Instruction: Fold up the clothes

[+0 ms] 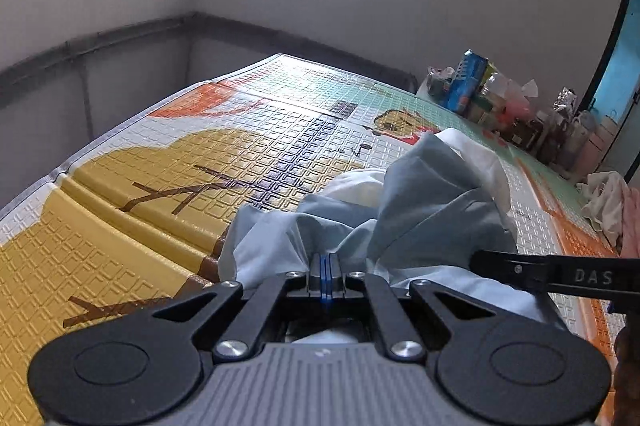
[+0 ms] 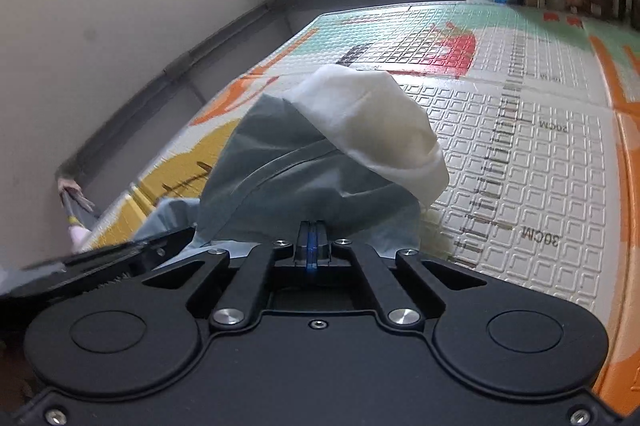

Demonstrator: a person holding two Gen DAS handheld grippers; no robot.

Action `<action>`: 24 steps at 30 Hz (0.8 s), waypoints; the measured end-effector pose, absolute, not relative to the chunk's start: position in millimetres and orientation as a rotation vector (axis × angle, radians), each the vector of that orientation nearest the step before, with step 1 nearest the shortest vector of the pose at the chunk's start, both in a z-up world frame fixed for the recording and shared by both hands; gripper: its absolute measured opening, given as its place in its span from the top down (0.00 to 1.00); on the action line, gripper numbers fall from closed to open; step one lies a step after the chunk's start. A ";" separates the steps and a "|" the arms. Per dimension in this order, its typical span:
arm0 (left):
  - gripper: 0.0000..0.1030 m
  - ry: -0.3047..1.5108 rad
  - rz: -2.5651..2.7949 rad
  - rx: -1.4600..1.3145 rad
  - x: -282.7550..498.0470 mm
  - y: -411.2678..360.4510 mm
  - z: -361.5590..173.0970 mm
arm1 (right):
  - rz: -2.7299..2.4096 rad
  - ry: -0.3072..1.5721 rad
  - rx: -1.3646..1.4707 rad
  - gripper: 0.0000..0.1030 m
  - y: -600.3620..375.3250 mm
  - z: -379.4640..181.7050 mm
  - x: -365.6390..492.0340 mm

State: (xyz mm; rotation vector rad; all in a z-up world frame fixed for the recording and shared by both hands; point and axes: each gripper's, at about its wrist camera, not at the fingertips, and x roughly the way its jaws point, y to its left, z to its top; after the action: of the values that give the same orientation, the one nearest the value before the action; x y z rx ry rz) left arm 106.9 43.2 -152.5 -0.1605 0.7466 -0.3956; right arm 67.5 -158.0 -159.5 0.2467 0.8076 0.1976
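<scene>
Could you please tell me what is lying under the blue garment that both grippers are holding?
Under the blue garment lies the patterned foam mat, and white fabric shows within its folds. Whatever lies beneath the bunched middle is covered.

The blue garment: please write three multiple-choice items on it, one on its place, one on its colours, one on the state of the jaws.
1. Where does the garment lie?
A. on the play mat
B. on a chair
C. in a basket

2. Its colours?
A. red and black
B. light blue and white
C. all green

3. The jaws of the left gripper and right gripper are:
A. both open
B. one open
C. both shut on the cloth

Key: 1 A, mat shows all around it; 2 B, blue cloth, white lining; 3 C, fabric is pinched in both.
</scene>
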 end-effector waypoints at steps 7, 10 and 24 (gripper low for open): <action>0.96 0.779 -0.393 -0.244 111.7 50.0 -149.2 | 0.261 0.841 0.223 0.99 -147.7 -155.3 69.4; 0.96 0.789 -0.391 -0.286 113.7 53.5 -147.3 | 0.289 0.856 0.213 0.99 -143.3 -153.5 70.2; 0.88 0.669 -0.491 -0.311 120.9 38.5 -79.8 | 0.273 0.743 0.281 0.98 -162.2 -113.1 67.4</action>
State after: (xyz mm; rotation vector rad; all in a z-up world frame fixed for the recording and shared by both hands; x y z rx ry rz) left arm 120.9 38.5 -79.8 -0.3113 0.6693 -0.4906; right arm 67.4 -162.2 -113.1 0.2807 0.7435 0.2733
